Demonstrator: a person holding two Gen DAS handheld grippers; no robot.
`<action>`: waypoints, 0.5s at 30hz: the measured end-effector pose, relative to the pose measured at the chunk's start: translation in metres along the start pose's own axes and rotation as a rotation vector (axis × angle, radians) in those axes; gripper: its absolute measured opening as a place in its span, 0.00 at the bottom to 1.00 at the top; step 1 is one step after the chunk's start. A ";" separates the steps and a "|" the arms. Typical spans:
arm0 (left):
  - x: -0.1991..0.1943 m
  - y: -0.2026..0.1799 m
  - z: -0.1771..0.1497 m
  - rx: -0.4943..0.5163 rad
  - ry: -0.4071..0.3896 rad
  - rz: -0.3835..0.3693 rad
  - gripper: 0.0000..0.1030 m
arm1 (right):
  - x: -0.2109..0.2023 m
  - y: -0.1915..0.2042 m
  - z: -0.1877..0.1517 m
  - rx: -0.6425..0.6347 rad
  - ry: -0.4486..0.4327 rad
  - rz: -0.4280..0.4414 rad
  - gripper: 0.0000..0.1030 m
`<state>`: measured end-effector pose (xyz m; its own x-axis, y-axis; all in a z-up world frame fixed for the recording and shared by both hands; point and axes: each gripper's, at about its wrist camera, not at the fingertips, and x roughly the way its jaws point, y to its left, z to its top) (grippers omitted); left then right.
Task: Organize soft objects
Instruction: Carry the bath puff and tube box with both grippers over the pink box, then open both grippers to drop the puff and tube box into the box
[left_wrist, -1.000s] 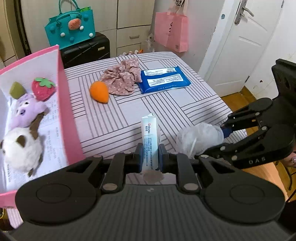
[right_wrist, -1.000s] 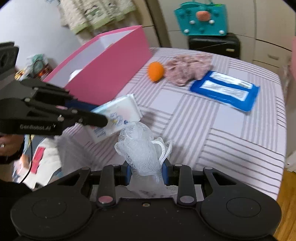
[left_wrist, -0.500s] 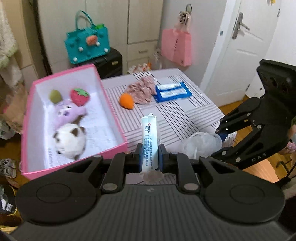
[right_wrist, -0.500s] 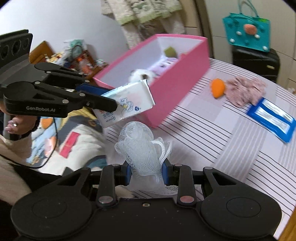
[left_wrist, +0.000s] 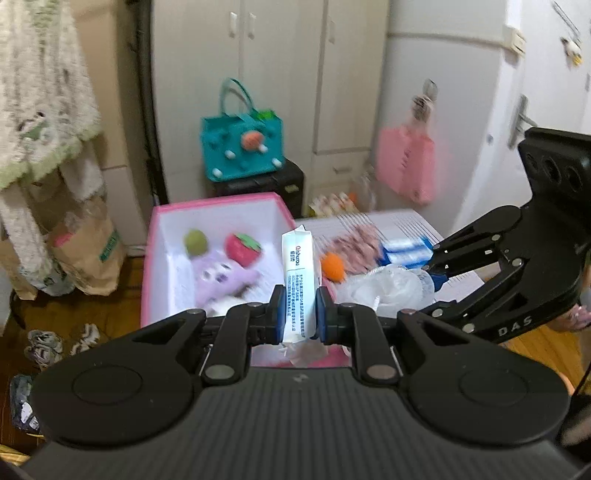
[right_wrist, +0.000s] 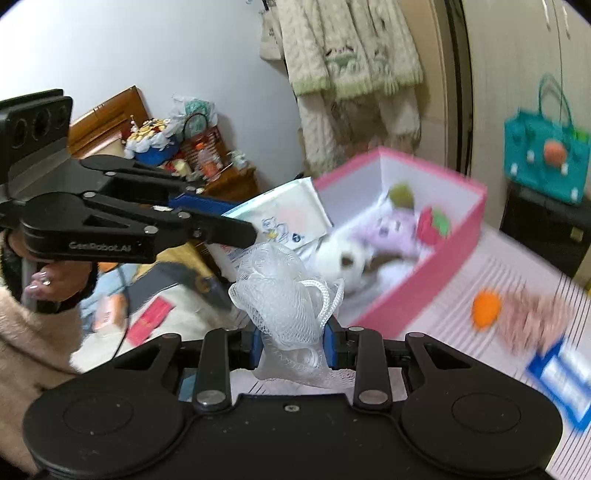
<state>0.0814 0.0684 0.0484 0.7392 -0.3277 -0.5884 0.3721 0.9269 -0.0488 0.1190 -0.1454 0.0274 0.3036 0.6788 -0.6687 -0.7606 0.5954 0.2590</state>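
Observation:
My left gripper is shut on a white tissue pack that stands upright between the pads. My right gripper is shut on a white mesh bath pouf. Both hang side by side above the near end of the pink box, which holds a strawberry toy, a purple plush, a green ball and a white plush. On the striped table beyond lie an orange toy, a floral cloth and a blue wipes pack.
A teal bag sits on a black case behind the box. A pink bag hangs by the door. A paper bag and shoes are on the floor to the left. A hand holds the left gripper.
Both grippers have risen and drawn back from the table with their loads, swinging left so the pink box now lies straight ahead. Neither grip has changed.

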 end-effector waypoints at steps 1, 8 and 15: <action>0.003 0.006 0.002 0.000 -0.015 0.026 0.15 | 0.006 0.001 0.008 -0.027 -0.009 -0.017 0.35; 0.041 0.031 0.012 0.044 -0.038 0.175 0.15 | 0.056 -0.011 0.054 -0.176 -0.020 -0.176 0.36; 0.091 0.058 0.016 0.053 0.033 0.206 0.15 | 0.125 -0.037 0.076 -0.257 0.117 -0.315 0.36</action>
<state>0.1791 0.0899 0.0050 0.7844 -0.1259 -0.6074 0.2449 0.9625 0.1168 0.2290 -0.0499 -0.0132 0.4877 0.4187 -0.7661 -0.7642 0.6290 -0.1427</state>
